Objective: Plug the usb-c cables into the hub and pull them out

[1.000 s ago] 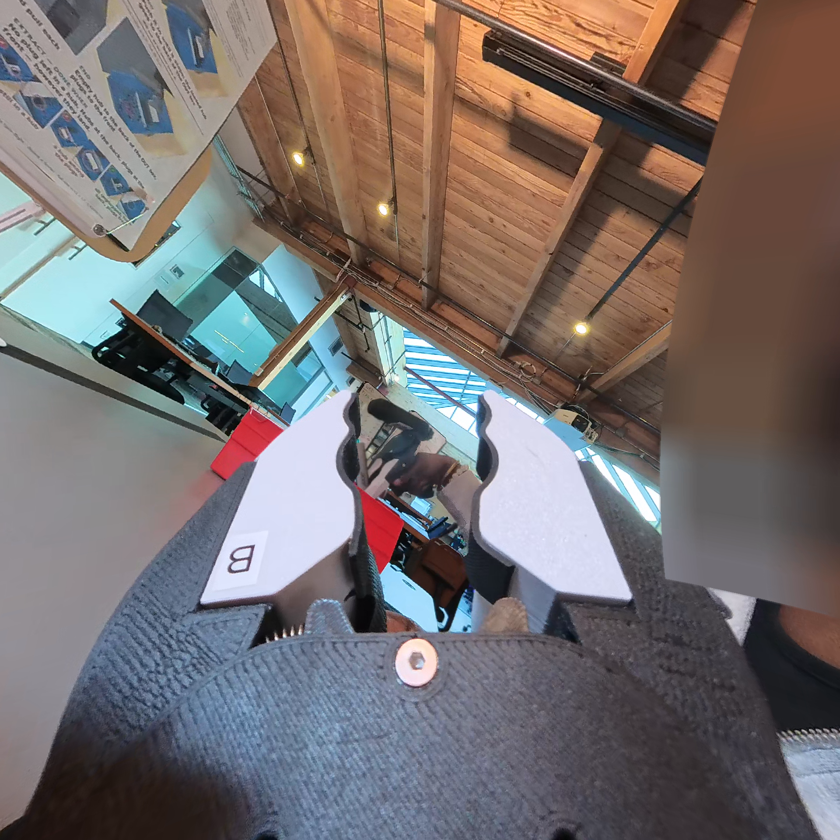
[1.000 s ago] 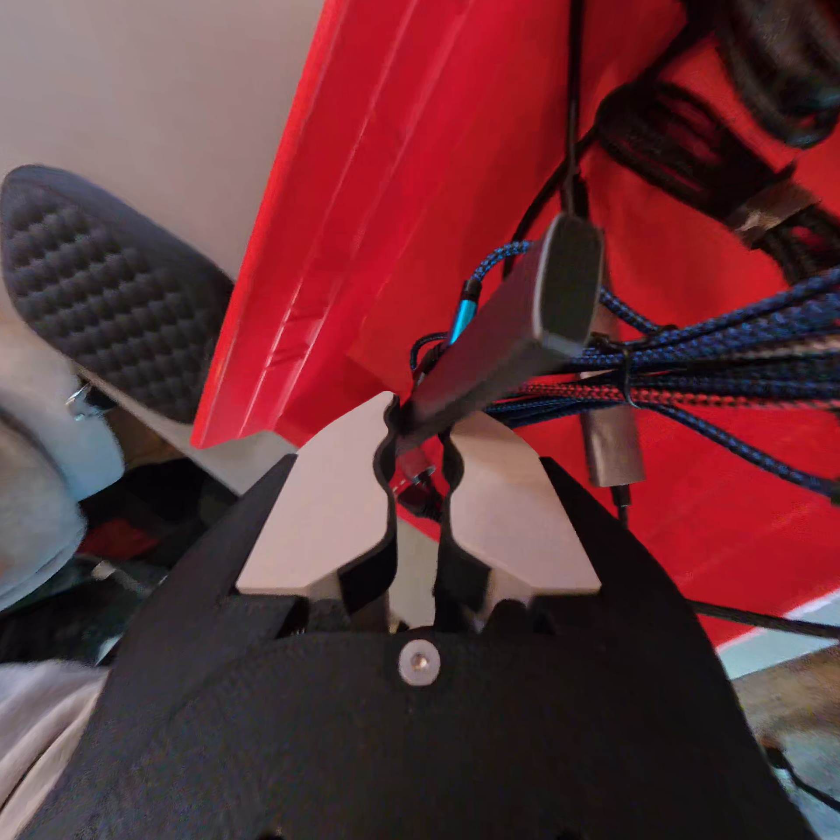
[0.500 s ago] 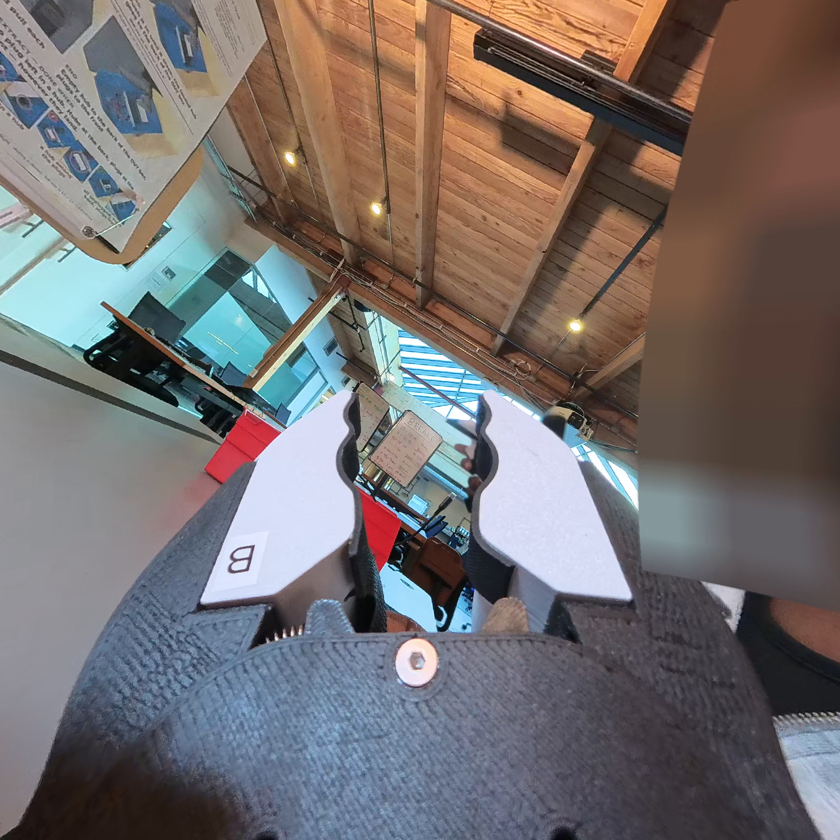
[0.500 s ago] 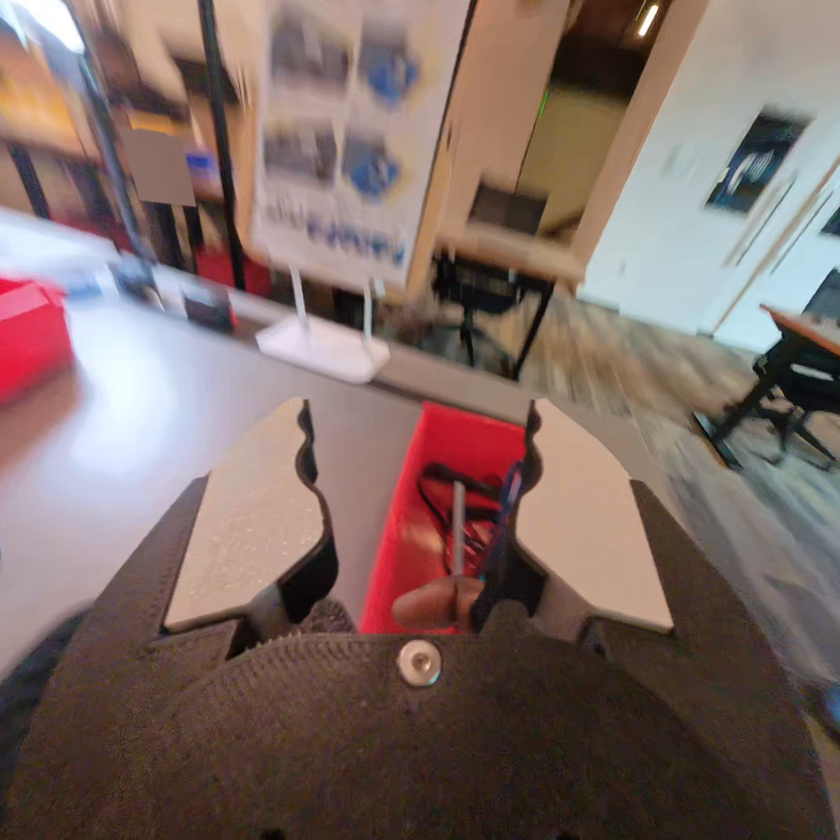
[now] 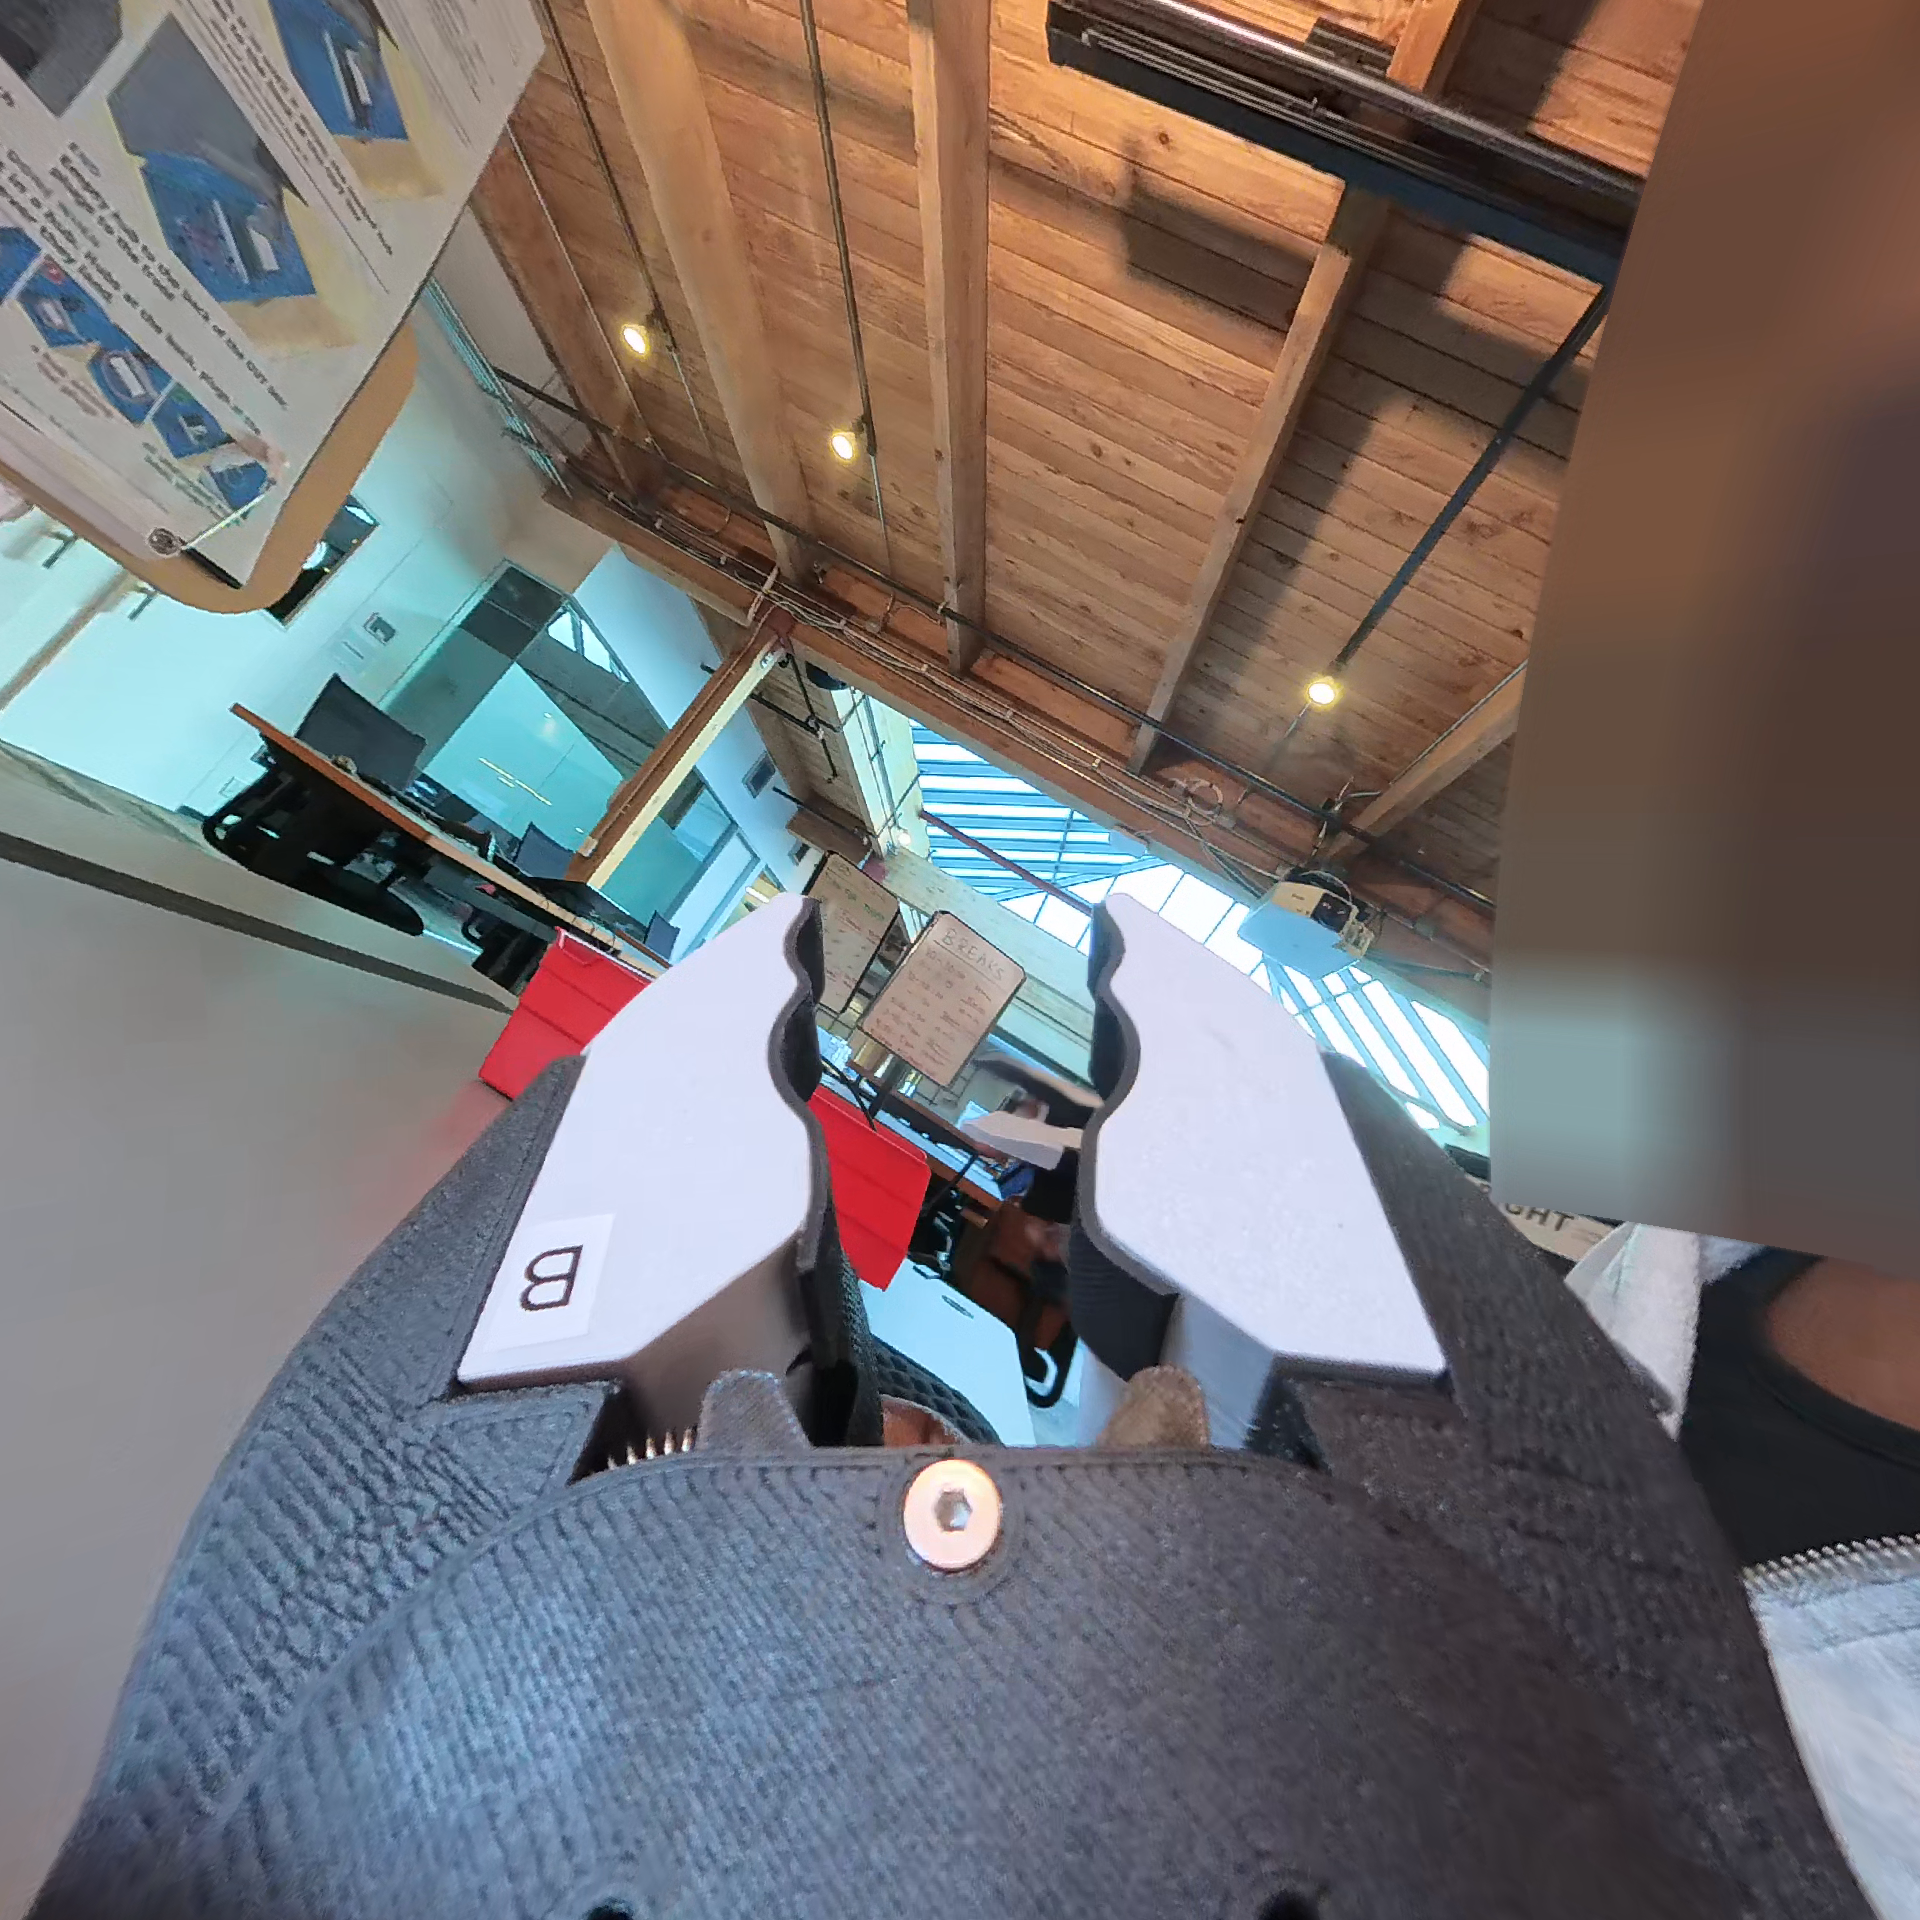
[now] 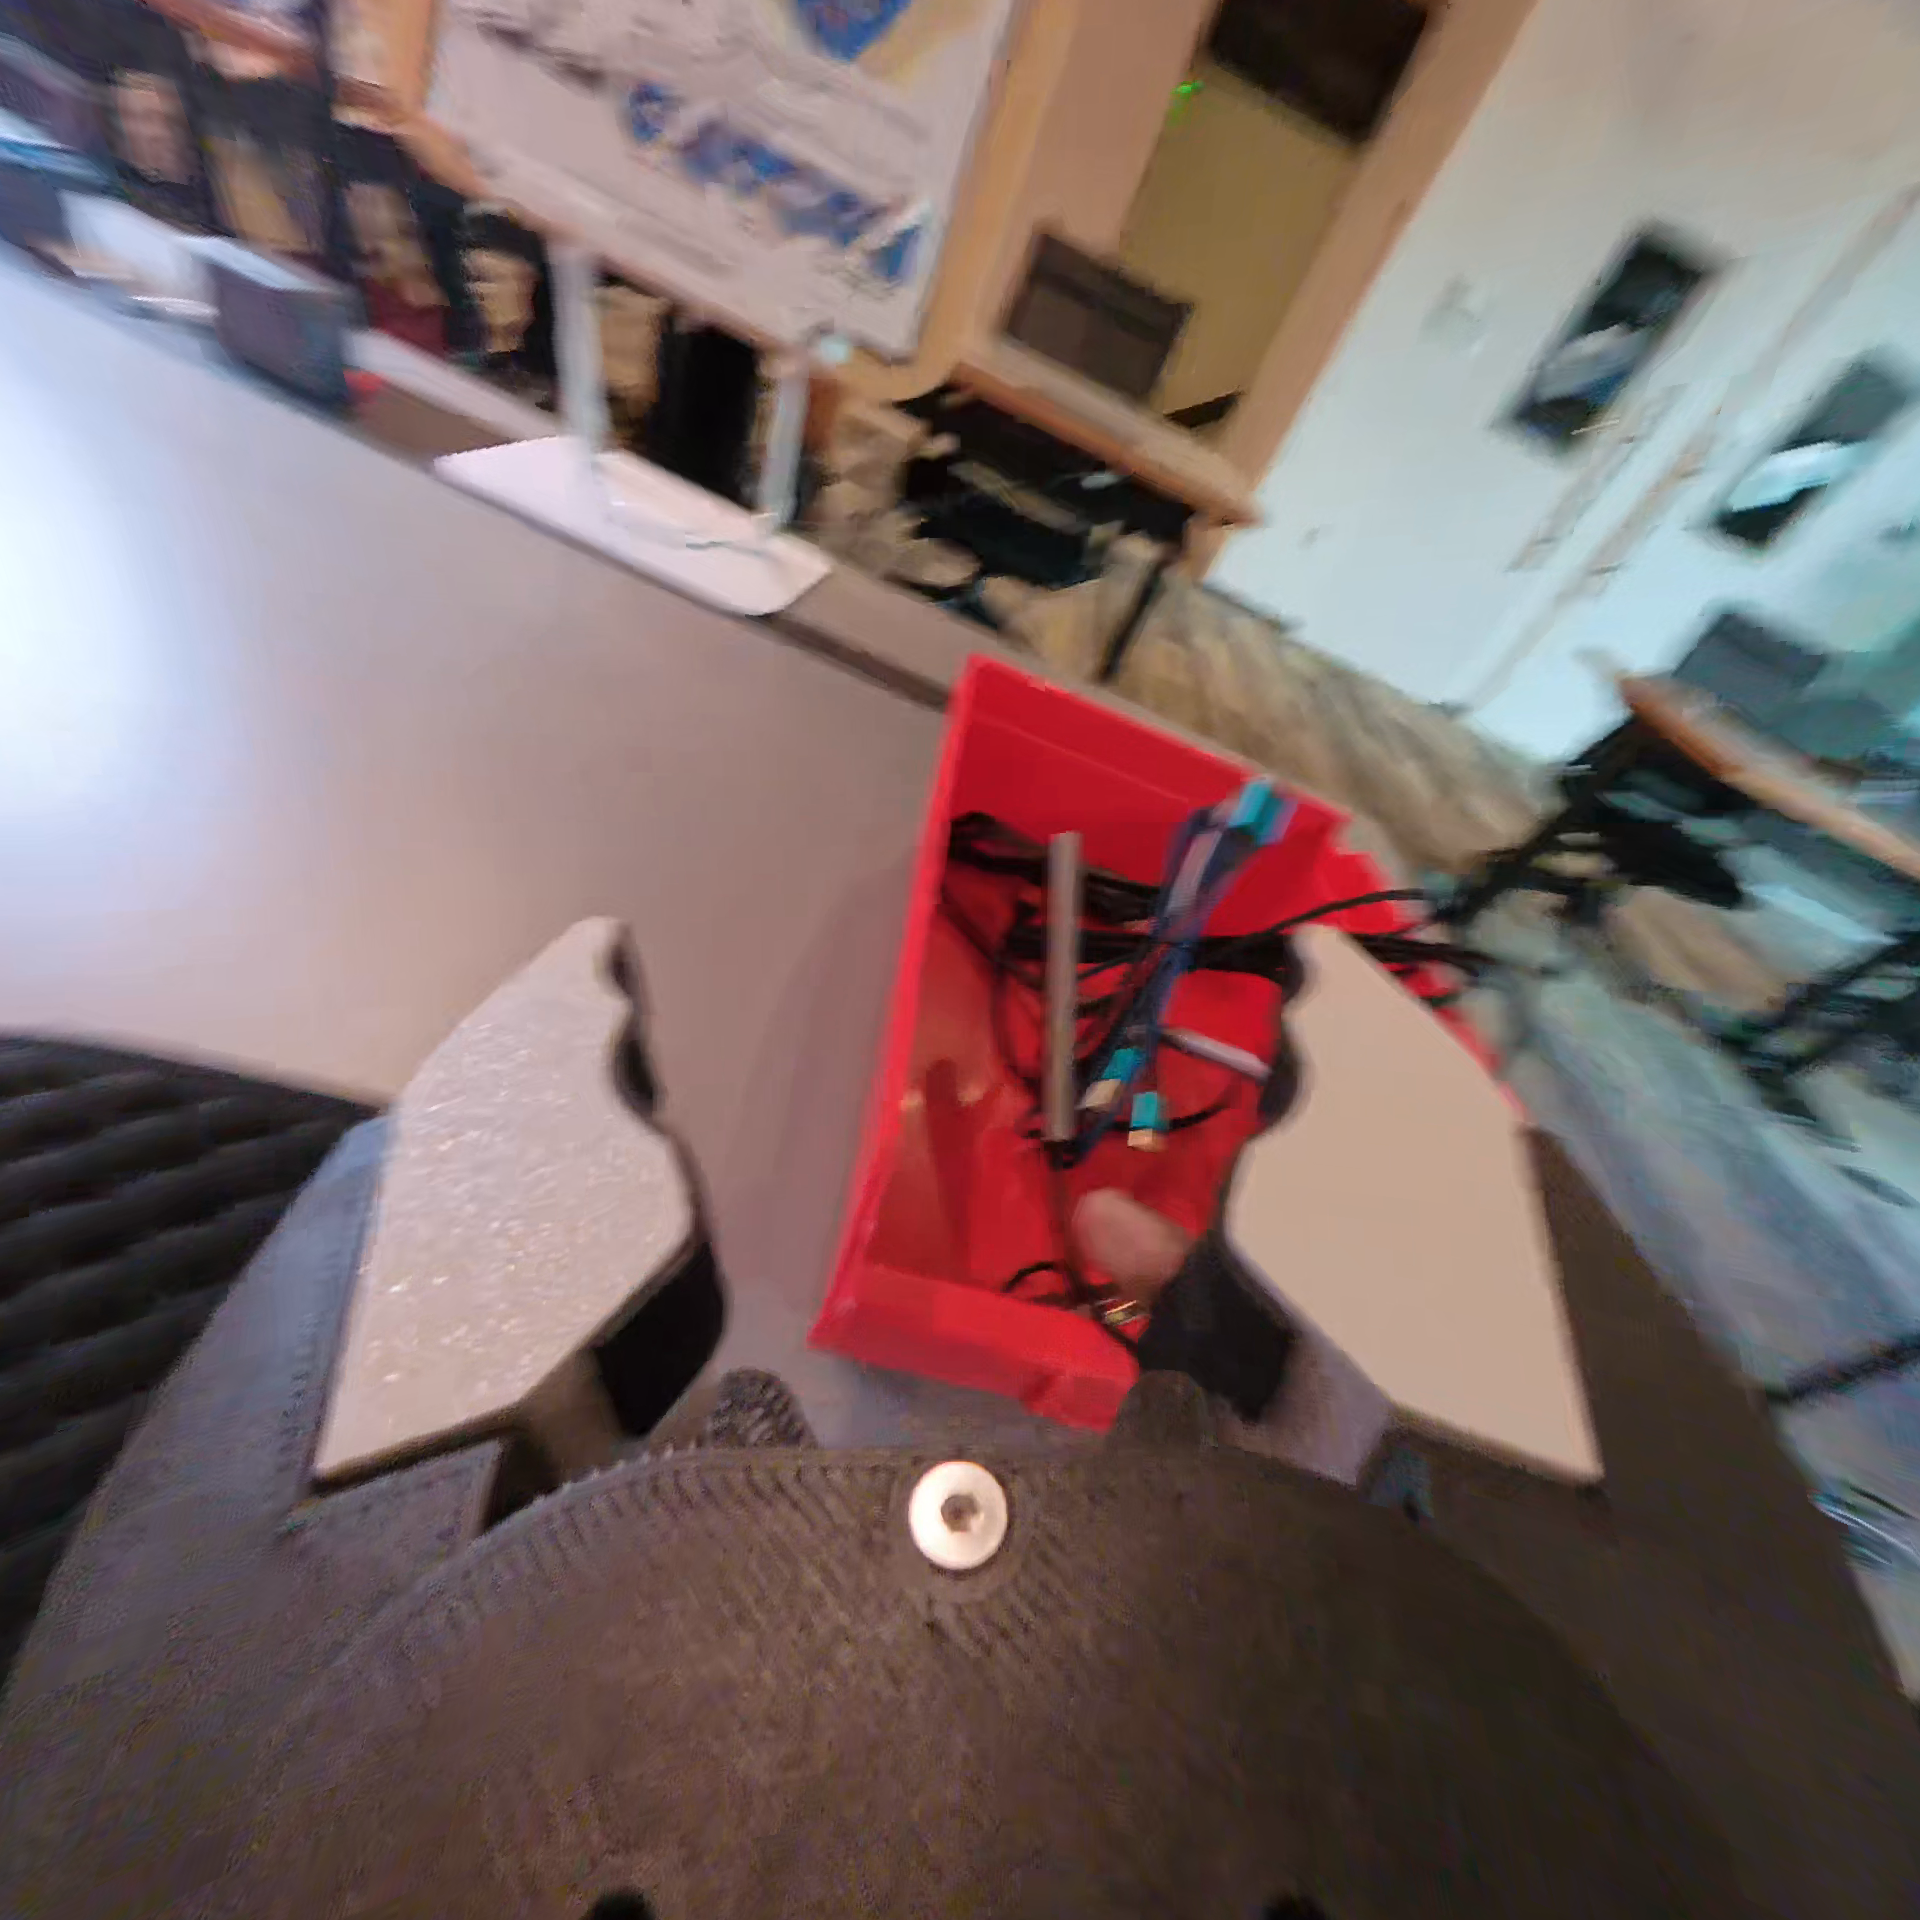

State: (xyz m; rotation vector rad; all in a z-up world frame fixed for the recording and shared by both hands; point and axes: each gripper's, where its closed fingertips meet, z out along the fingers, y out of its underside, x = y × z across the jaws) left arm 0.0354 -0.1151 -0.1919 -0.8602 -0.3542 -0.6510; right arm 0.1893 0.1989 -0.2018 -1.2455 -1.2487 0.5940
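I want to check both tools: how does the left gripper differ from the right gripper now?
The left gripper points up toward the wooden ceiling; the right gripper points down at the red bin of cables. The left gripper's gap is narrower than the right gripper's. Both are open and empty.

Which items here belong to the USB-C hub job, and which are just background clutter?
Job items:
- grey hub
- blue braided cables
- black cables
- red bin holding them
- right gripper, open

Background:
- poster stand
- grey table
- desk

A white sticker [image 5: 551,1280], a poster [image 5: 187,239] and a signboard [image 5: 940,1013] bear writing.
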